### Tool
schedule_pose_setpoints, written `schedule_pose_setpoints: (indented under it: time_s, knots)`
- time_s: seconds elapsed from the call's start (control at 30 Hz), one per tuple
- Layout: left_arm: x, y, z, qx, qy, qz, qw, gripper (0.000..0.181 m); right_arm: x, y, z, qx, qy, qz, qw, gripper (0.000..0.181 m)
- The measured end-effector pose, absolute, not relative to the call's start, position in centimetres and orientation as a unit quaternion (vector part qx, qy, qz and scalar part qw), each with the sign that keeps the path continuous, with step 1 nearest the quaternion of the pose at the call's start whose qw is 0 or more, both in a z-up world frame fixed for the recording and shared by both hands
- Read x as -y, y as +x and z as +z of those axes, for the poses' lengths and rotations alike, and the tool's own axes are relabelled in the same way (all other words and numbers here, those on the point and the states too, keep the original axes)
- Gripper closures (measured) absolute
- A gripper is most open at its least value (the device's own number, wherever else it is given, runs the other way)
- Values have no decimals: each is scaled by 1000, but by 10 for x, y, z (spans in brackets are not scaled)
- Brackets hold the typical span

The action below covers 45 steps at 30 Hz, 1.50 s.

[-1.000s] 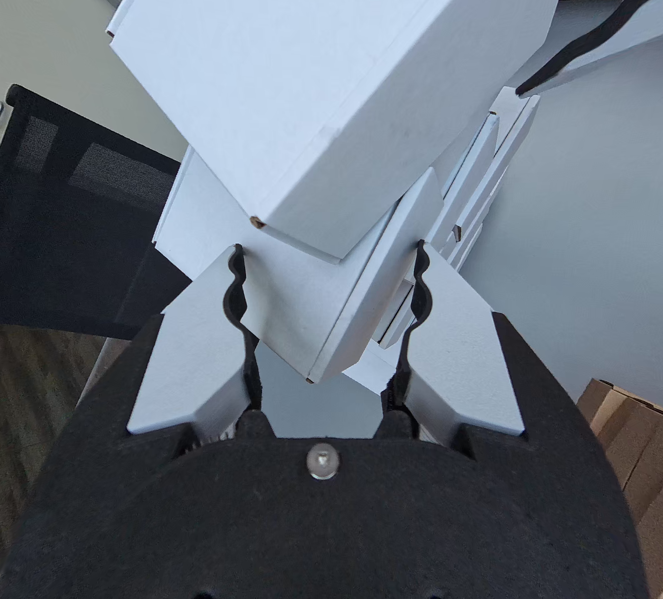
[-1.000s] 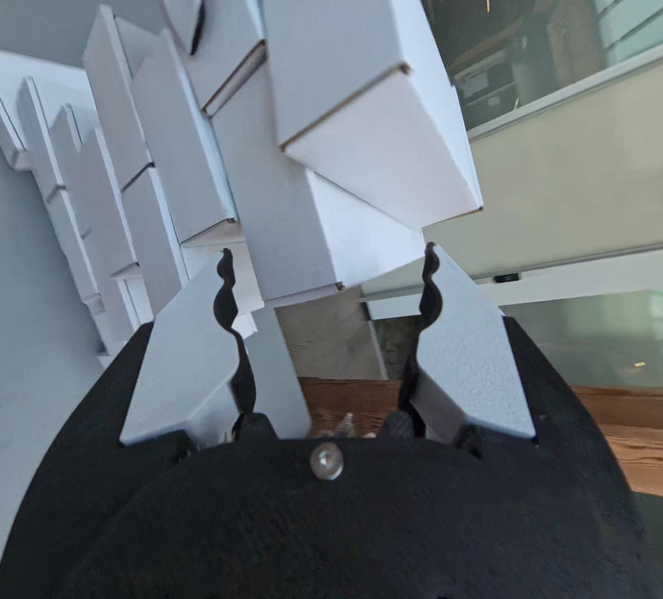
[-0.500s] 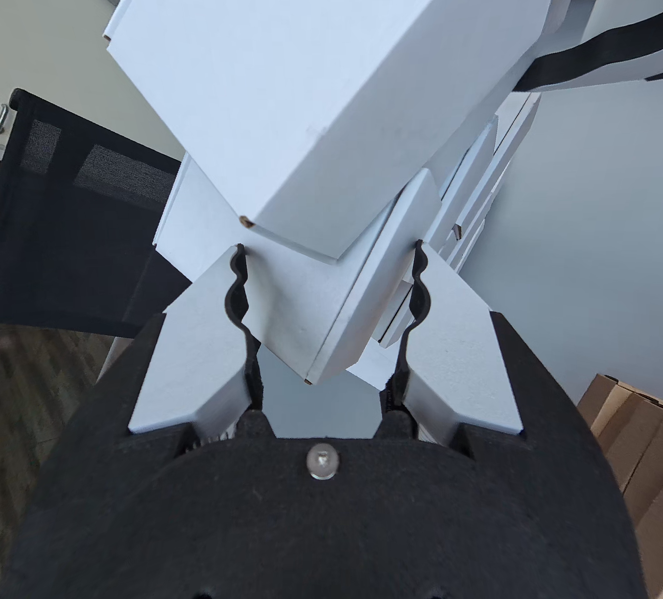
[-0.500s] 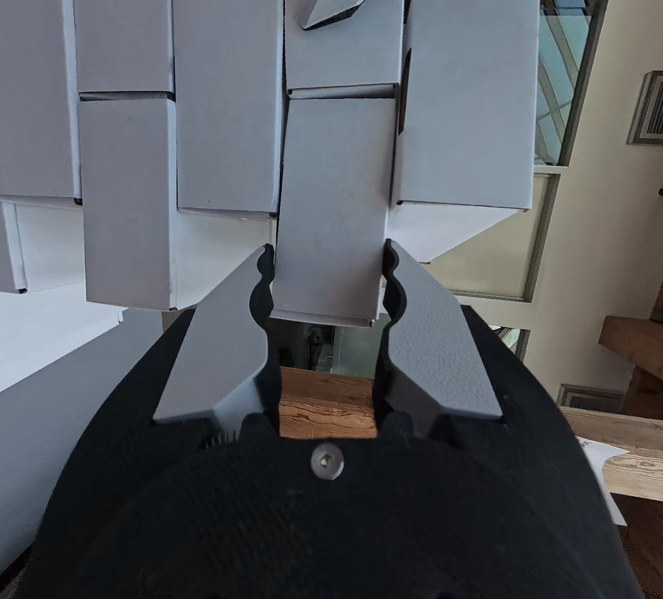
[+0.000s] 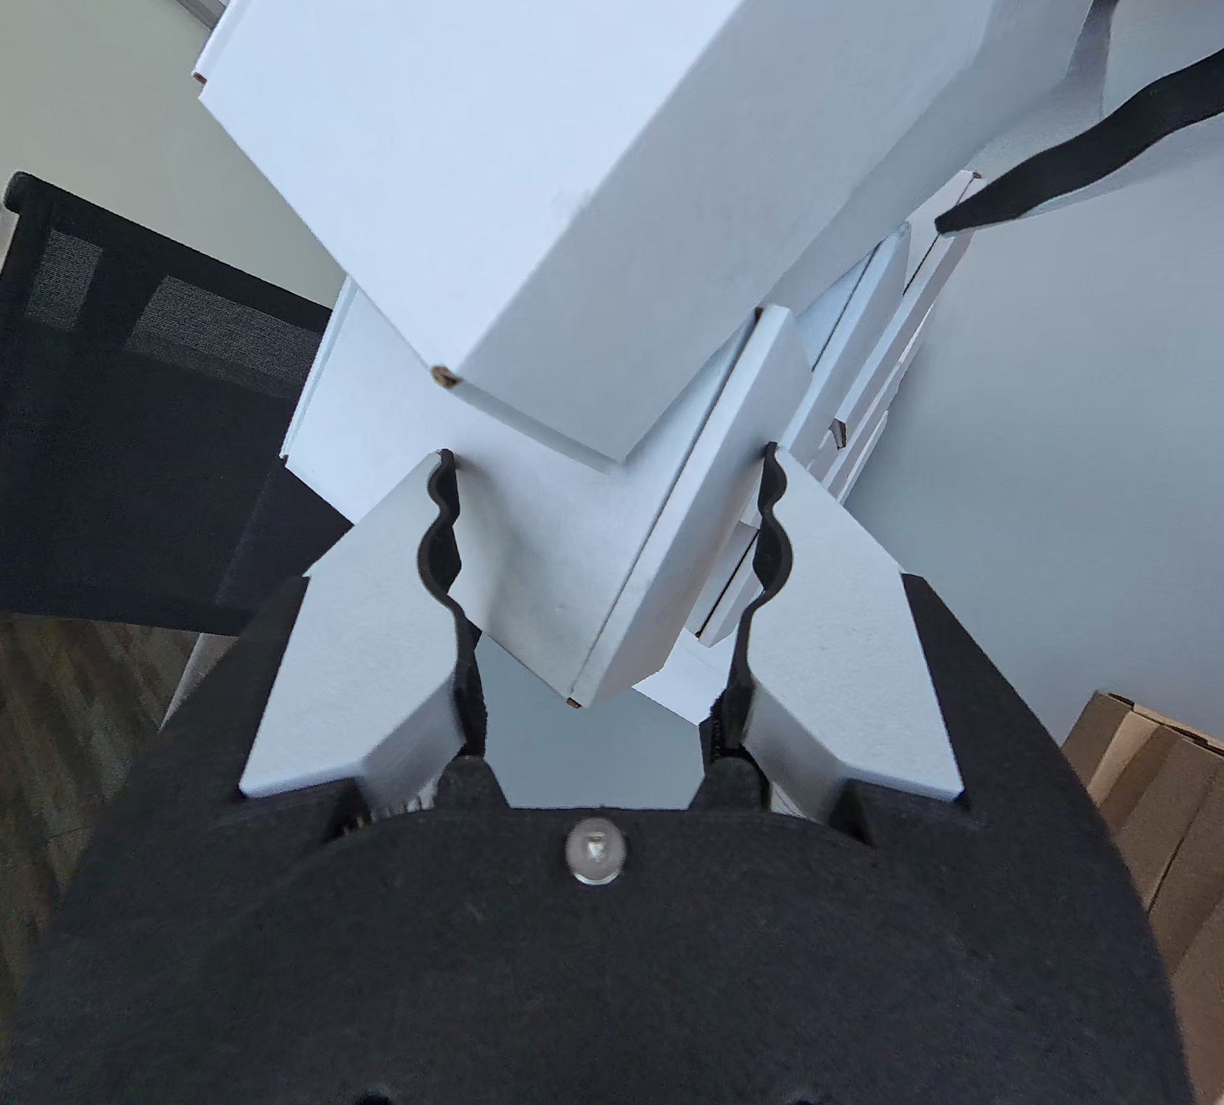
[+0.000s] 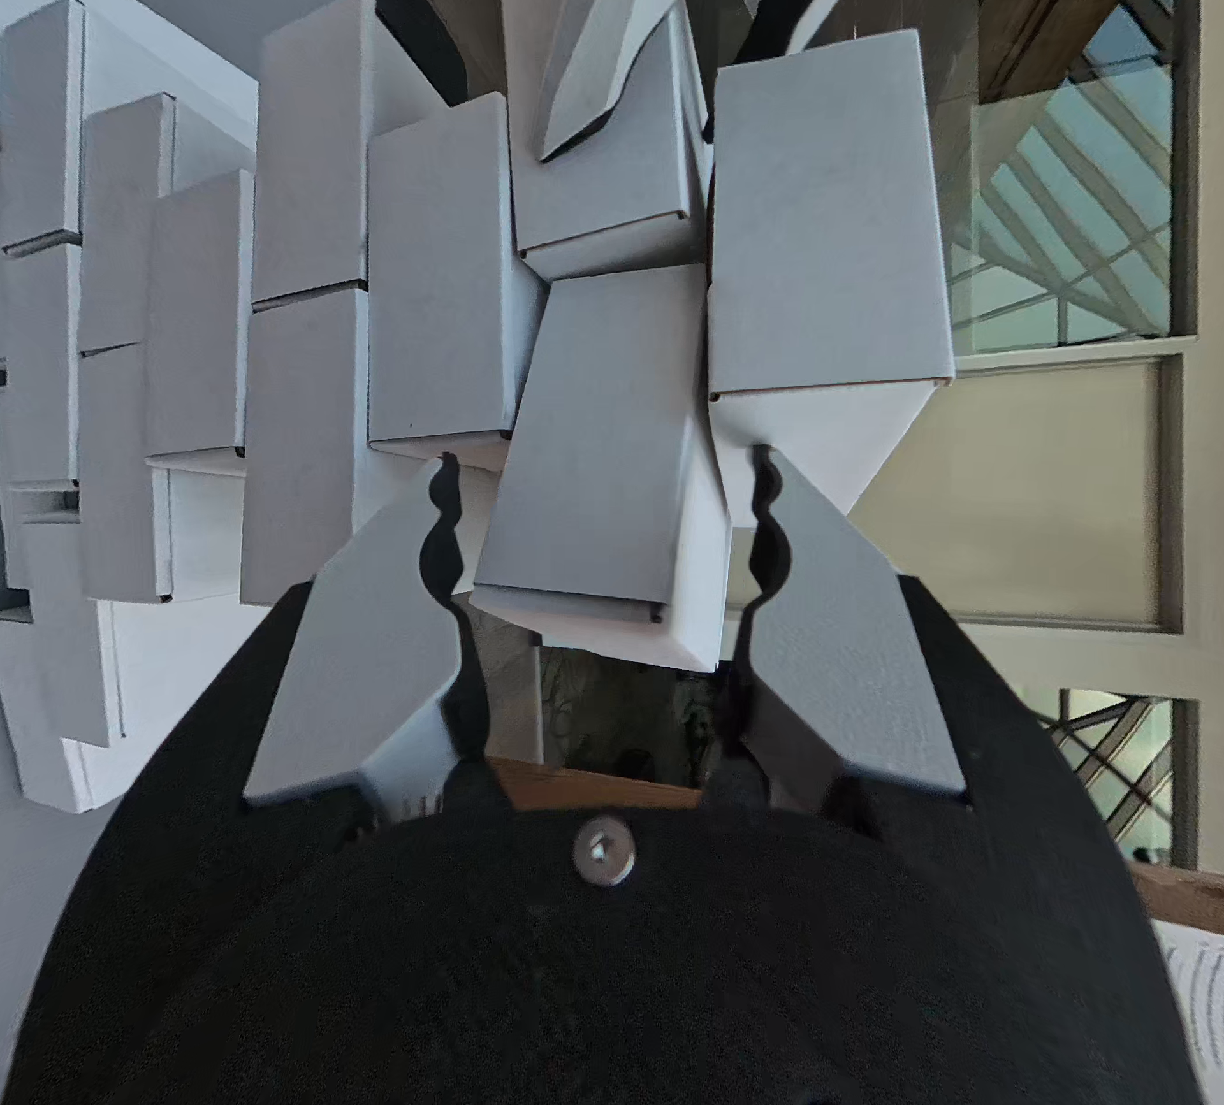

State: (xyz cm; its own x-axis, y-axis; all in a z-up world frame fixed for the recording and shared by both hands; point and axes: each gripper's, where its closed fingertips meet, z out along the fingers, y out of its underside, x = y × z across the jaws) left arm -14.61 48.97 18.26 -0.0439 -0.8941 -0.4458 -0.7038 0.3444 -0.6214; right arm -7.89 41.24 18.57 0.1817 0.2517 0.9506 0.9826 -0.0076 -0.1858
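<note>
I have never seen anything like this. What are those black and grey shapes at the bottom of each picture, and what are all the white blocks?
A person holds a two-fingered grasping tool in each hand, and a camera on each one looks along its fingers. The black shape is the tool's body and the grey wedges are its fingers.

One picture is from the left tool. It is open, with the corner of a flat white box between its fingers and a bigger white box overlapping it.

The other is from the right tool, also open, with a tilted white box between its fingers, gripped by neither.

Many more white boxes are packed alongside. A black mesh chair stands nearby.
</note>
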Motion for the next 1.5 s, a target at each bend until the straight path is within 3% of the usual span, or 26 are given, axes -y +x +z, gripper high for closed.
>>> schedule_pose_setpoints:
  time_s: [0.03,0.1,0.23,0.3,0.33,0.53,1.0,1.5]
  knots:
    - [-489,-146,183,-713,-560,-118,405,91,-412,-77,188,500,-613,-371,486,85]
    - [-489,-146,183,-714,-559,-116,405,91,-409,-76,194,473,-637,-342,504,77]
    - [-489,-144,184,-713,-556,-120,409,90,-403,-70,215,343,-694,-229,590,80]
    - [-489,-144,184,-714,-555,-120,410,91,-408,-61,199,308,-732,-191,576,98]
    - [-489,-144,184,-716,-554,-119,409,91,-409,-61,178,317,-766,-163,536,122]
    - [-487,-142,183,-720,-547,-119,409,91,-414,-68,182,339,-749,-189,537,123]
    - [-486,-144,185,-713,-553,-159,401,89,-418,-76,186,452,-738,-223,449,124]
    - [-469,-125,185,-777,-450,-86,431,105,-426,-86,192,527,-736,-193,378,126]
